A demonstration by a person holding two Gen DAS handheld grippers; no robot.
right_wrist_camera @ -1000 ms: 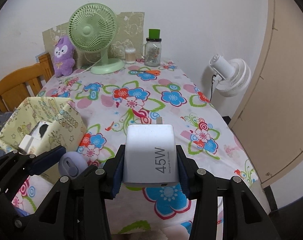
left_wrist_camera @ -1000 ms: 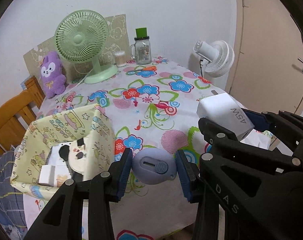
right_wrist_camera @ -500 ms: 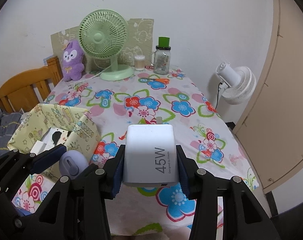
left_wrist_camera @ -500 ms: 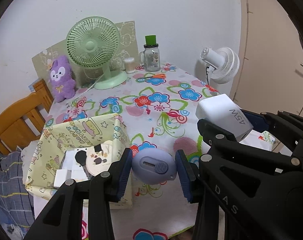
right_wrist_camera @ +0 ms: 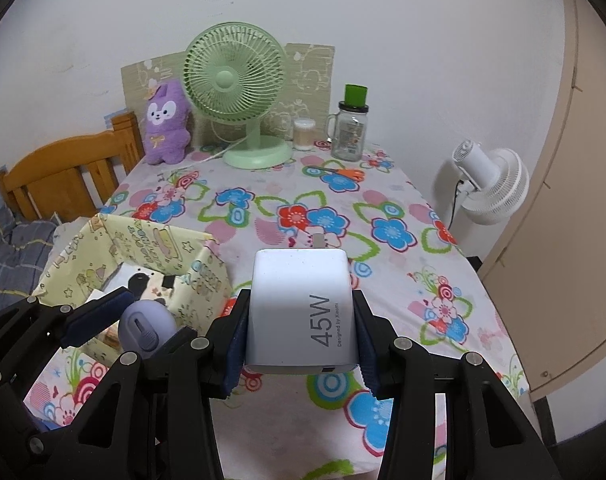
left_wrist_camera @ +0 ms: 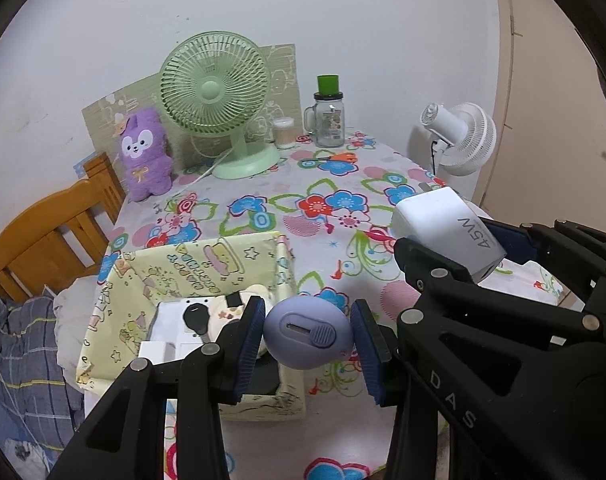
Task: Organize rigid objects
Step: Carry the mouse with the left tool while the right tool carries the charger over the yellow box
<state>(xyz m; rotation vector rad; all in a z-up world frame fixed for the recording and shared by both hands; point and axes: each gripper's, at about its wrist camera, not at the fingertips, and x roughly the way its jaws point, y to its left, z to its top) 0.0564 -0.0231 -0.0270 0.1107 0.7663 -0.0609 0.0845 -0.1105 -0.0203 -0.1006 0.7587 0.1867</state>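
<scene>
My left gripper (left_wrist_camera: 307, 338) is shut on a small purple oval gadget (left_wrist_camera: 307, 338) with a slider on its face, held above the near right corner of a yellow patterned box (left_wrist_camera: 191, 268). The box holds white and black items (left_wrist_camera: 191, 320). My right gripper (right_wrist_camera: 301, 316) is shut on a white 45W charger block (right_wrist_camera: 301, 316), its prongs pointing away, held over the flowered tablecloth (right_wrist_camera: 303, 216). The right wrist view shows the left gripper (right_wrist_camera: 143, 330) at lower left with the purple gadget (right_wrist_camera: 143, 330) over the box (right_wrist_camera: 143, 240). In the left wrist view the charger (left_wrist_camera: 447, 232) sits at the right.
At the table's far end stand a green desk fan (left_wrist_camera: 219, 96), a purple plush (left_wrist_camera: 145, 154), a glass mug jar with a green lid (left_wrist_camera: 329, 120), a small cotton-swab tub (left_wrist_camera: 284, 133) and orange scissors (left_wrist_camera: 337, 157). A white fan (left_wrist_camera: 459, 138) stands right, a wooden chair (left_wrist_camera: 51, 240) left.
Both grippers have drawn back and risen with their loads, so more of the table and the whole box have come into view. Neither grip has changed.
</scene>
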